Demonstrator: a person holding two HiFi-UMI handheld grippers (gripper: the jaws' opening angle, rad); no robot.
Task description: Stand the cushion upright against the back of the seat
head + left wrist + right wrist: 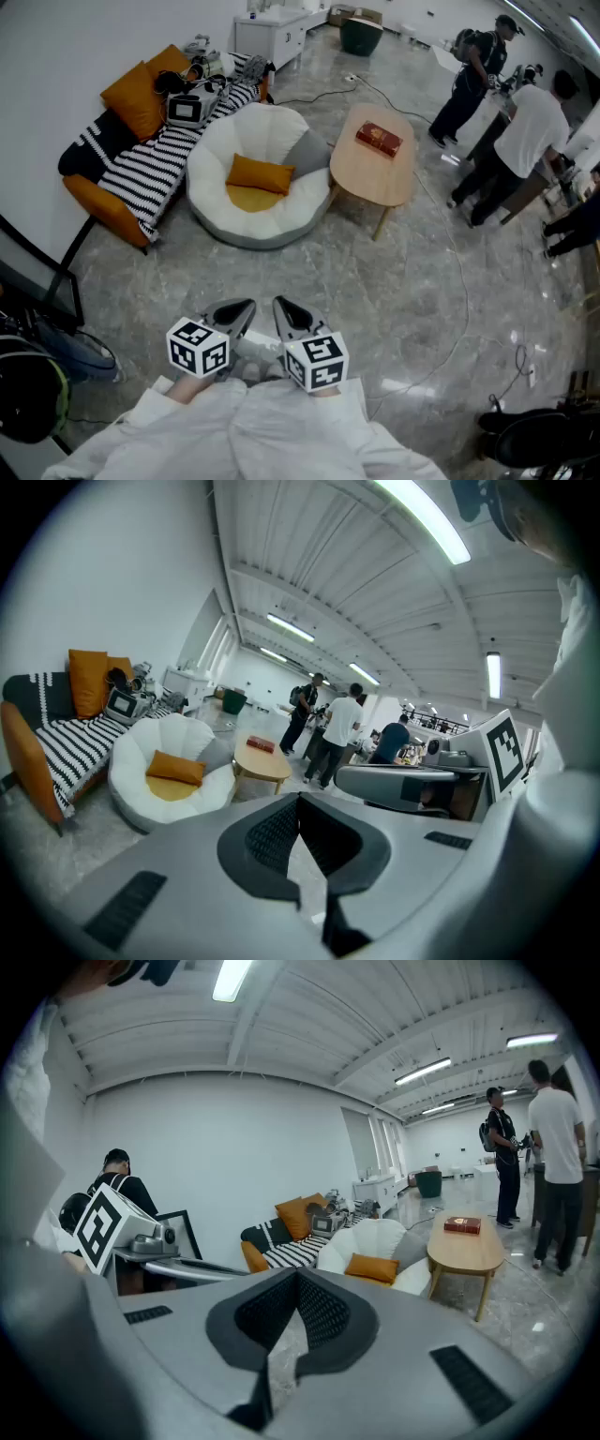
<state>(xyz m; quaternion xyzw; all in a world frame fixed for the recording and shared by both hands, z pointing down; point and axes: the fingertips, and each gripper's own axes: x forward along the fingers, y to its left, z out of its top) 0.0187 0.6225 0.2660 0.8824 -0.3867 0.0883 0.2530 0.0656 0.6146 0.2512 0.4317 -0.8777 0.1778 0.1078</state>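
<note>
Txt on red book (379, 140) too small to read; sofa clutter (190, 105) unclear.

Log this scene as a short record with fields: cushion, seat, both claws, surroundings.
cushion: orange cushion lying on the seat, not upright against the back
seat: round white chair
left claw: shut, empty, over the floor short of the chair
right claw: shut, empty, beside the left claw
surroundings: striped sofa on one side of the chair, wooden table with a red box on the other

The cushion (260, 173) lies in the round seat (211, 150), between the sofa (150, 171) and the table (375, 180).
</note>
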